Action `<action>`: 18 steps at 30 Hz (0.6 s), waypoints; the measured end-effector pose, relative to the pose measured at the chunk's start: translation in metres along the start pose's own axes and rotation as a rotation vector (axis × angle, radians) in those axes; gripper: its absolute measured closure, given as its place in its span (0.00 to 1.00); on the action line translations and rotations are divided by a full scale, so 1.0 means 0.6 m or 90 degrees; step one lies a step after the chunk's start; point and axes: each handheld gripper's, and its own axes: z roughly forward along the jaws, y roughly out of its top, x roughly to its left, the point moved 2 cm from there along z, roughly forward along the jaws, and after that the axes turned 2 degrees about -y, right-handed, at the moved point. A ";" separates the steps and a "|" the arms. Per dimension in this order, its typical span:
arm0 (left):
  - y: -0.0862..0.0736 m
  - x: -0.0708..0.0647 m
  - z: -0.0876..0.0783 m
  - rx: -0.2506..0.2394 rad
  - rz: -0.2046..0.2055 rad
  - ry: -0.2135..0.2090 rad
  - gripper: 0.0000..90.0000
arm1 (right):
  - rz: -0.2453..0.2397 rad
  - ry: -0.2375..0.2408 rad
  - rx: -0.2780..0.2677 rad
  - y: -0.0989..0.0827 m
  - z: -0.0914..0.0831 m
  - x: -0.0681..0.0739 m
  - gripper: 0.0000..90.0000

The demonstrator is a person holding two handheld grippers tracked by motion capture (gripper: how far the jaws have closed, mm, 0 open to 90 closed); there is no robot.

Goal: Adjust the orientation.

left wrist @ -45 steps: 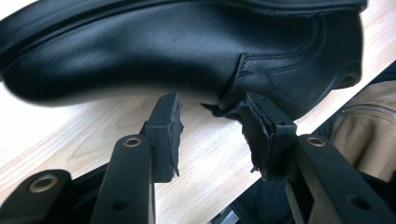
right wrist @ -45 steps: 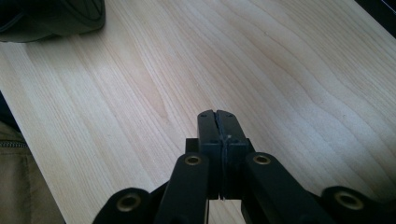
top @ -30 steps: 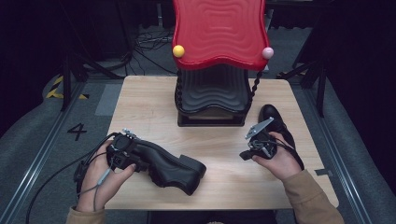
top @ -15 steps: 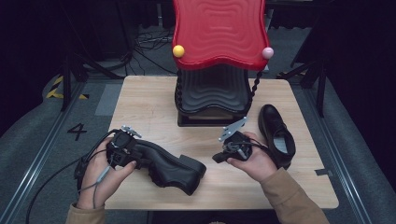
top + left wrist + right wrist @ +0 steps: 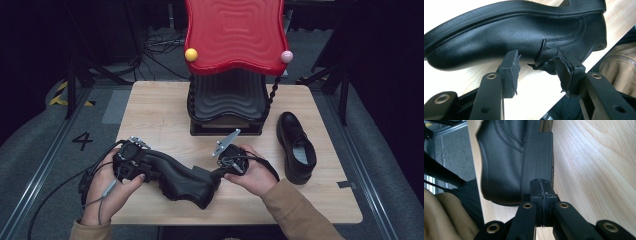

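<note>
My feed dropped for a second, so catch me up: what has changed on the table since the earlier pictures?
The right claw, jaws shut and empty, swept left from beside the upright shoe to the heel of the shoe lying on its side. The left claw has just been closing, its jaws now at that shoe's opening edge. Both shoes, the red-topped stand and the table kept their places.

A lab or recording studio, not a home. A small wooden table [image 5: 160,107] stands alone on grey carpet [image 5: 40,145] amid black surroundings. Cables [image 5: 160,42] trail across the floor behind it, dark stand legs [image 5: 75,80] flank it, and yellow-black hazard tape [image 5: 60,92] and a "4" [image 5: 82,141] mark the floor.
</note>
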 end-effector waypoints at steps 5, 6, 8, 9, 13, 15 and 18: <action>-0.003 0.001 -0.004 -0.007 -0.006 0.004 0.59 | -0.013 -0.022 0.010 0.003 -0.001 -0.002 1.00; -0.004 0.001 -0.005 -0.009 -0.006 0.004 0.59 | -0.012 -0.020 0.011 0.004 -0.001 -0.005 1.00; -0.006 0.002 -0.007 -0.010 -0.007 0.005 0.58 | -0.003 -0.029 0.010 0.005 -0.003 -0.014 1.00; -0.006 0.002 -0.007 -0.011 -0.008 0.005 0.58 | -0.001 -0.038 0.009 0.005 -0.004 -0.018 1.00; -0.008 0.004 -0.007 -0.013 -0.011 0.006 0.58 | 0.023 -0.063 0.018 0.006 -0.005 -0.041 1.00; -0.008 0.004 -0.007 -0.012 -0.010 0.006 0.58 | 0.025 -0.073 0.021 0.007 -0.003 -0.048 1.00; -0.008 0.004 -0.010 -0.021 -0.006 0.010 0.58 | 0.031 -0.101 0.038 0.008 0.003 -0.063 1.00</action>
